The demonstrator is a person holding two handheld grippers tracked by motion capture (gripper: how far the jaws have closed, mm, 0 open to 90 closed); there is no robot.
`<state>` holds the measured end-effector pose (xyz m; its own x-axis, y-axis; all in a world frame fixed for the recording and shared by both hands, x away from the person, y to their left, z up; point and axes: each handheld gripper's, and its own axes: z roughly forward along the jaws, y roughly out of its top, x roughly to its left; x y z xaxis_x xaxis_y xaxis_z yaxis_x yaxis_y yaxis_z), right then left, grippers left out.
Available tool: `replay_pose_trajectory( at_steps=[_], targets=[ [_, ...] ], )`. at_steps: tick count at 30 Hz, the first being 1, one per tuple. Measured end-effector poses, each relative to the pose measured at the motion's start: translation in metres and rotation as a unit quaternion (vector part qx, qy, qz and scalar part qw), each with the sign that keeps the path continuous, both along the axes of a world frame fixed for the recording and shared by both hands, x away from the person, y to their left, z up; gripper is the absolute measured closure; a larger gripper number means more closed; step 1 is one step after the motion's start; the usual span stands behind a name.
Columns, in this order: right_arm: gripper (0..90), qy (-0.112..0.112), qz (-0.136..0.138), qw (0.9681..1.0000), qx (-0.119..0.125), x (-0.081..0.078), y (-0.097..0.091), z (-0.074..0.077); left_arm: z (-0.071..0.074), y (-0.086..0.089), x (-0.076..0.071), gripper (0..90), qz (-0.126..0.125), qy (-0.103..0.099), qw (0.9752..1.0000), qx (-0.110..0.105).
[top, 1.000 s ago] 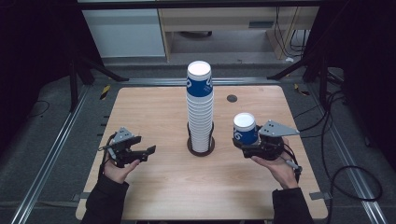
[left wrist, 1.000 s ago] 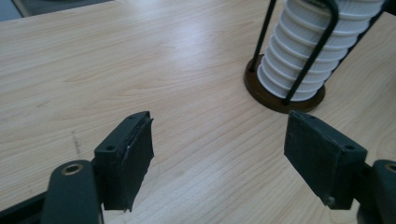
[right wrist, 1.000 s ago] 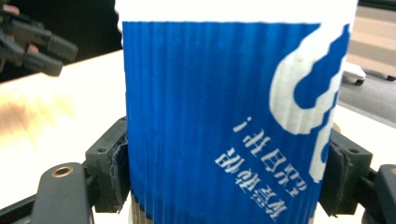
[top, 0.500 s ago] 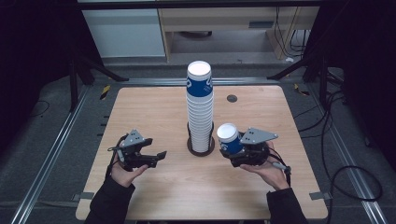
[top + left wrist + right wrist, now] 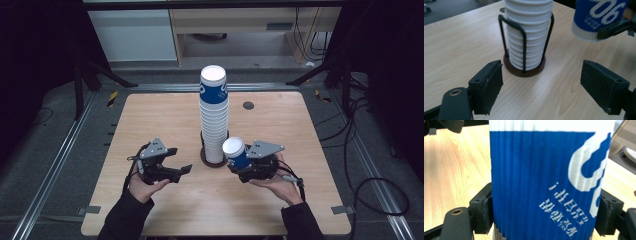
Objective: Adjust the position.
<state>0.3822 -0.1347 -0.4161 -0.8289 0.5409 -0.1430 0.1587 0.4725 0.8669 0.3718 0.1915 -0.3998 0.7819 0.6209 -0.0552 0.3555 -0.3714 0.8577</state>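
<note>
Two forearms in dark sleeves reach in from the near edge, each hand gripping a black two-jaw gripper from below, palm turned up. The left gripper (image 5: 176, 161) sits left of centre, pointing right and slightly away, its jaws spread wide apart with nothing between them. The right gripper (image 5: 239, 162) sits right of centre, pointing left toward the other, its jaws pressed against both sides of a blue and white paper cup (image 5: 235, 152) held upside down.
</note>
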Motion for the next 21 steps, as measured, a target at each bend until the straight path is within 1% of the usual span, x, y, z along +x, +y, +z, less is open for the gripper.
replay_pose_trajectory(
  at_steps=[1, 3, 4, 5, 6, 8, 11, 13, 17, 18, 20, 21],
  targets=[
    [20.9, 0.000, 0.000, 1.0000, 0.000, 0.000, 0.000, 0.000, 0.000, 0.000, 0.000, 17.5, 0.000, 0.000, 1.0000, 0.000],
    [20.9, 0.000, 0.005, 1.0000, -0.003, 0.000, 0.005, -0.002, 0.002, -0.008, -0.004, 17.4, -0.014, -0.001, 0.9999, -0.002],
    [20.9, 0.000, 0.005, 1.0000, -0.003, 0.000, 0.005, -0.002, 0.002, -0.008, -0.004, 17.5, -0.014, -0.001, 0.9999, -0.002],
    [20.9, 0.001, 0.013, 0.9999, -0.003, -0.001, 0.009, -0.003, 0.002, -0.011, -0.005, 17.4, -0.018, -0.001, 0.9998, -0.002],
    [20.9, 0.001, 0.013, 0.9999, -0.003, -0.001, 0.009, -0.003, 0.002, -0.013, -0.006, 17.4, -0.021, -0.001, 0.9998, -0.002],
    [20.9, 0.005, 0.022, 0.9997, -0.004, -0.001, 0.016, -0.005, 0.003, -0.018, -0.008, 17.2, -0.029, -0.002, 0.9996, -0.003],
    [20.9, 0.006, 0.034, 0.9993, -0.012, -0.001, 0.025, -0.008, 0.003, -0.020, -0.008, 17.1, -0.033, 0.002, 0.9994, -0.009],
    [20.9, 0.008, 0.043, 0.9990, -0.012, 0.000, 0.030, -0.010, 0.004, -0.021, -0.008, 17.0, -0.035, 0.001, 0.9993, -0.012],
    [20.9, 0.010, 0.048, 0.9987, -0.014, 0.001, 0.037, -0.013, 0.004, -0.025, -0.008, 16.6, -0.039, 0.006, 0.9991, -0.017],
    [20.8, 0.013, 0.050, 0.9985, -0.018, 0.002, 0.043, -0.016, 0.004, -0.027, -0.008, 16.1, -0.042, 0.009, 0.9989, -0.020],
    [20.8, 0.013, 0.050, 0.9984, -0.021, 0.002, 0.045, -0.017, 0.003, -0.029, -0.008, 16.0, -0.046, 0.008, 0.9987, -0.020],
    [20.8, 0.015, 0.052, 0.9982, -0.024, 0.002, 0.049, -0.019, 0.003, -0.031, -0.009, 16.0, -0.047, 0.008, 0.9987, -0.018]
  ],
)
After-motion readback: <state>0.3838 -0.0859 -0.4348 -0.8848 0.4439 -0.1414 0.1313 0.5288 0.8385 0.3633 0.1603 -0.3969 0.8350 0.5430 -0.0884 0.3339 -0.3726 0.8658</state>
